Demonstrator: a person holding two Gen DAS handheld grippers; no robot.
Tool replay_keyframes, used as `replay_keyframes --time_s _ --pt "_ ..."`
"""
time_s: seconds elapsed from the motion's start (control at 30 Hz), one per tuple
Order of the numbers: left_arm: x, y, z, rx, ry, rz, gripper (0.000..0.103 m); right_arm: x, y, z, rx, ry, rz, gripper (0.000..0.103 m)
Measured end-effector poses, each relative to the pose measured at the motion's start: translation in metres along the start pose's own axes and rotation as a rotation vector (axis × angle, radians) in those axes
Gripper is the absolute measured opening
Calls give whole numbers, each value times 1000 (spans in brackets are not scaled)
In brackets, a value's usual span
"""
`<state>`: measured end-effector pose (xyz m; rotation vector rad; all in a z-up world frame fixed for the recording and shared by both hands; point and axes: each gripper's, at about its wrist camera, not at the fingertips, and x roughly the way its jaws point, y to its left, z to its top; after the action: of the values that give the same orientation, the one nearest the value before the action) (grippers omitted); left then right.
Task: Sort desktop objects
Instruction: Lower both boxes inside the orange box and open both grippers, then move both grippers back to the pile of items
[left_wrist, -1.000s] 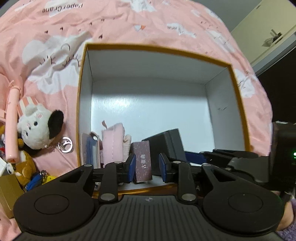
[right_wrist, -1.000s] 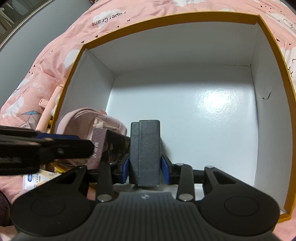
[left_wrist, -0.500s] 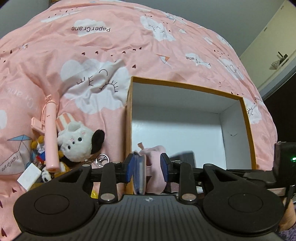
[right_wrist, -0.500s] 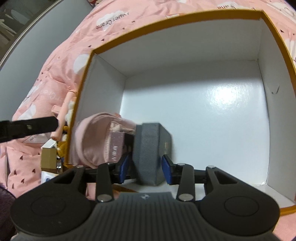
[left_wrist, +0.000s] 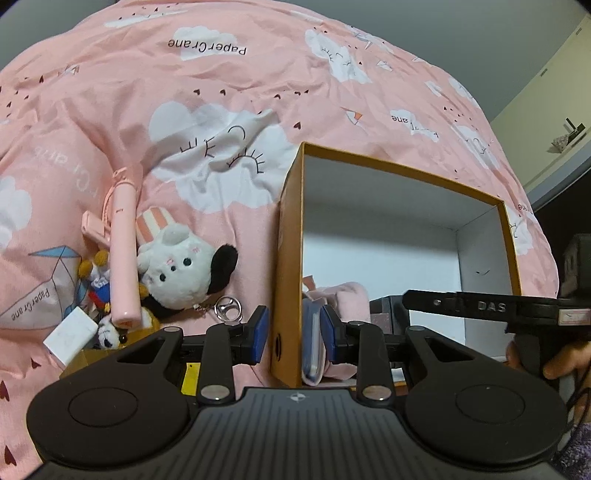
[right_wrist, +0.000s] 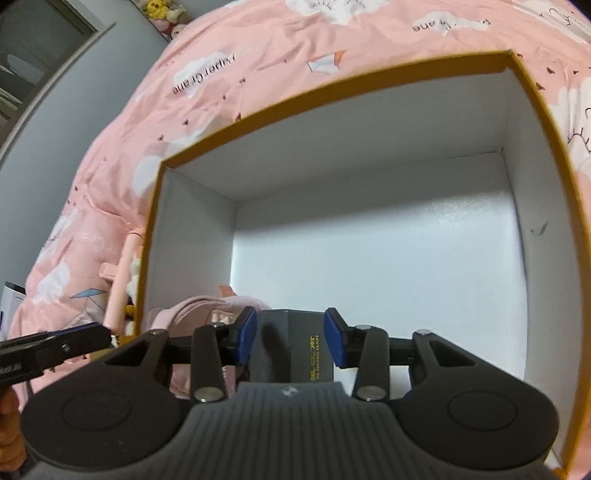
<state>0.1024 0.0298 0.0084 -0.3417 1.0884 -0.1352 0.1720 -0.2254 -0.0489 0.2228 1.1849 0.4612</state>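
Left wrist view: the left gripper (left_wrist: 294, 338), jaws apart and empty, hovers level over the orange box (left_wrist: 286, 258) wall; a plush toy (left_wrist: 177, 266) waits outside, probably next. Right wrist view: the right gripper (right_wrist: 290, 341), jaws apart, straddles a dark case (right_wrist: 291, 350) lying inside the box, seemingly just released.

Your light is dim and indoor, from above: it leaves a soft sheen on the white floor of the box (right_wrist: 376, 266), while its left wall (left_wrist: 369, 206) sits in shadow. Fisheye bending curves the pink quilt (left_wrist: 221, 110) toward dark corners; the right view is slightly blurred
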Motion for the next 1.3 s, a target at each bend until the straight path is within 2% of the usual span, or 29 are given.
replay_keyframes --time_s 0.13,0.27,0.5,0.73,0.87,1.0,1.13,1.3 --pt "3 4 -3 -5 12 -1 34 10 -6 0 50 24 44 43" --pt "7 5 -3 -6 22 -10 34 15 -10 7 73 15 30 45" --pt "11 8 -4 -15 39 -18 34 25 -18 4 154 88 87 44" --pt "15 9 -3 -11 42 -9 34 25 -24 4 193 86 92 46" --pt "11 6 -6 20 23 16 34 20 -11 2 80 39 59 46" --pt "3 2 -9 58 -6 19 34 -3 12 -5 -85 -66 6 46" --pt "-6 -1 -11 92 -18 15 34 -29 42 -16 -244 -180 2 46" --pt "-20 5 -17 116 -19 36 34 -46 78 -35 -392 -256 54 45"
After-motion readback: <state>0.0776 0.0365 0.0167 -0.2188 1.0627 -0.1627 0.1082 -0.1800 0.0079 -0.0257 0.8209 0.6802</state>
